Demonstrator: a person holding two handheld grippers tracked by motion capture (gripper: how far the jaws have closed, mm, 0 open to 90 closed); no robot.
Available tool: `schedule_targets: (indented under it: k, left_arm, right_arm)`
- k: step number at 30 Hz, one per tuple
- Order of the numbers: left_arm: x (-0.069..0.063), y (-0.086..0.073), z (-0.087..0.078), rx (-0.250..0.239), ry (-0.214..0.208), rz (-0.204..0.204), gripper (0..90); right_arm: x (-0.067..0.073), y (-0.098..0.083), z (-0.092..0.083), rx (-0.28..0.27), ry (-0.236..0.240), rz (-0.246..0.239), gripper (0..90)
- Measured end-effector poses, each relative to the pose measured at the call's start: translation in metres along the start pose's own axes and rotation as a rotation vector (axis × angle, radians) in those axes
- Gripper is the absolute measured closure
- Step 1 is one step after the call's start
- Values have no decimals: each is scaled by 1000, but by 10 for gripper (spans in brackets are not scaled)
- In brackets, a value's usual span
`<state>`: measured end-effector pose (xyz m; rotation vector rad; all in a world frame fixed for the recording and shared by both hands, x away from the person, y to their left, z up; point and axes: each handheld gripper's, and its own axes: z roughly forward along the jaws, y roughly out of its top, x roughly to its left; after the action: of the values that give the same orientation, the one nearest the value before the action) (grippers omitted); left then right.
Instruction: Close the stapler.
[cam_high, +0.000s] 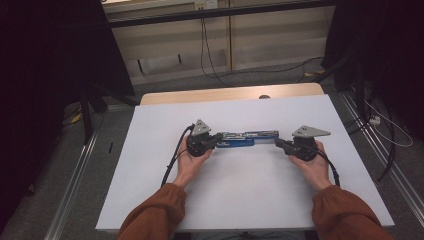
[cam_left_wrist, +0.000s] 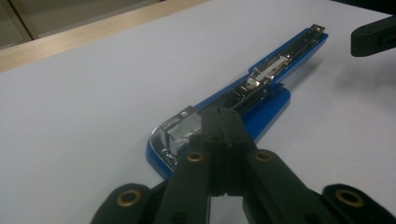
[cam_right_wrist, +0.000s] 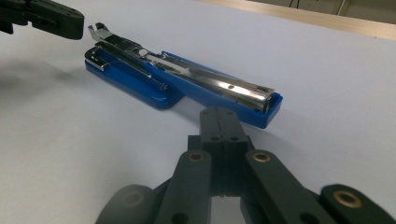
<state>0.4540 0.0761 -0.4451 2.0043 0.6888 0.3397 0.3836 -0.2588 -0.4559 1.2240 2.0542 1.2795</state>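
While the blue stapler lies opened flat, the left gripper and right gripper, both closed and empty, flank its ends.

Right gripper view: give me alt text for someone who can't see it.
A blue stapler lies swung open on the white table, metal staple channel up. The right gripper, jaws shut, sits just short of its near end.
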Motion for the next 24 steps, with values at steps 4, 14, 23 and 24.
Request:
schedule_targets:
  k: [4,14,23,24]
  left_arm:
    - [-3,1,4,31,13,19,900]
    - [2,3,13,67,29,13,900]
    - [0,0,15,106,25,40,900]
    - [0,0,15,106,21,41,900]
  right_arm:
    - [1,2,2,14,1,-12,900]
    - [1,5,11,50,19,-47,900]
    - [1,7,15,80,26,-65,900]
    - [2,8,16,88,18,-64,900]
